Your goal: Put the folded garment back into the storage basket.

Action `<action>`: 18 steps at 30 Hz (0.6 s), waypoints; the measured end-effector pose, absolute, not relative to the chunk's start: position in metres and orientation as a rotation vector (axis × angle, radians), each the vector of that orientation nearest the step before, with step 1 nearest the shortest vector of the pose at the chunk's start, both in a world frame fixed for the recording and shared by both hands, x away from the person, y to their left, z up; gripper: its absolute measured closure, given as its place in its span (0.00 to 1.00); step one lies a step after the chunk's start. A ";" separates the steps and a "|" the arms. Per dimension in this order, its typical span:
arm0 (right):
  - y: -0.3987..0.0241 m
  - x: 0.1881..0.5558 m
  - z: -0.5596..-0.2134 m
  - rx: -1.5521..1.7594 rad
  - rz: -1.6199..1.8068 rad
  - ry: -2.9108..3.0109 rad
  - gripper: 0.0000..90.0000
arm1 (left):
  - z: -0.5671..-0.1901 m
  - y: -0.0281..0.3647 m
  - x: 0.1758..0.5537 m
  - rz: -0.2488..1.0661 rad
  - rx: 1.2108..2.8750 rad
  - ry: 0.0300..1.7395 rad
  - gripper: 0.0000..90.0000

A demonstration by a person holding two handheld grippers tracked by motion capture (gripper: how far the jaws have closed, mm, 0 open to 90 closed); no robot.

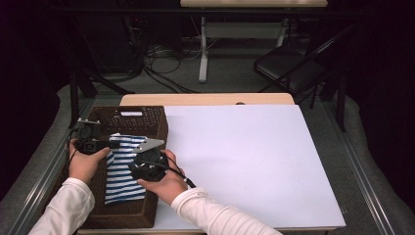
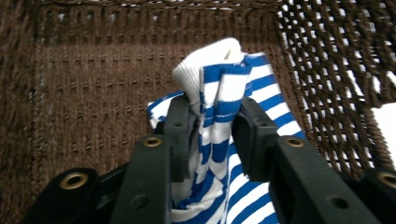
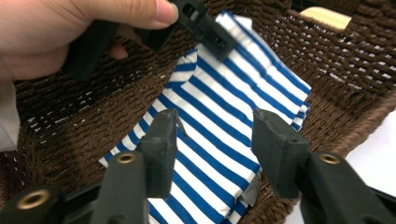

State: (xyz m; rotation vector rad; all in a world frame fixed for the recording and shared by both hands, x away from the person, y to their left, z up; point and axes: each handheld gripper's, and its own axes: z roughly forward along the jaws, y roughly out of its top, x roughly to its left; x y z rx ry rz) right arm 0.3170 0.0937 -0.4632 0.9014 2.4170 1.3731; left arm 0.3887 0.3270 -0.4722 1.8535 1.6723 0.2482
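Observation:
A blue-and-white striped cloth (image 1: 122,181) lies folded in a brown wicker basket (image 1: 147,117) at the table's left. My left gripper (image 1: 113,144) reaches in from the basket's left side. In the left gripper view its jaws (image 2: 212,119) pinch a bunched-up edge of the cloth (image 2: 224,84), which stands up between the pads. My right gripper (image 3: 215,128) hovers over the flat cloth (image 3: 233,79) with its jaws apart and nothing between them. The right gripper view also has the left gripper (image 3: 205,28) on the cloth's far edge, held by a hand.
The basket wall (image 2: 93,70) surrounds the left gripper closely. A large white sheet (image 1: 244,156) covers the table right of the basket. A strip of wooden tabletop (image 1: 205,99) runs along the far edge. A dark chair (image 1: 288,68) stands beyond the table.

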 end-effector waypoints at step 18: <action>0.084 0.309 -0.454 0.856 1.443 2.385 0.46 | -0.468 0.331 0.386 0.346 1.840 1.697 0.51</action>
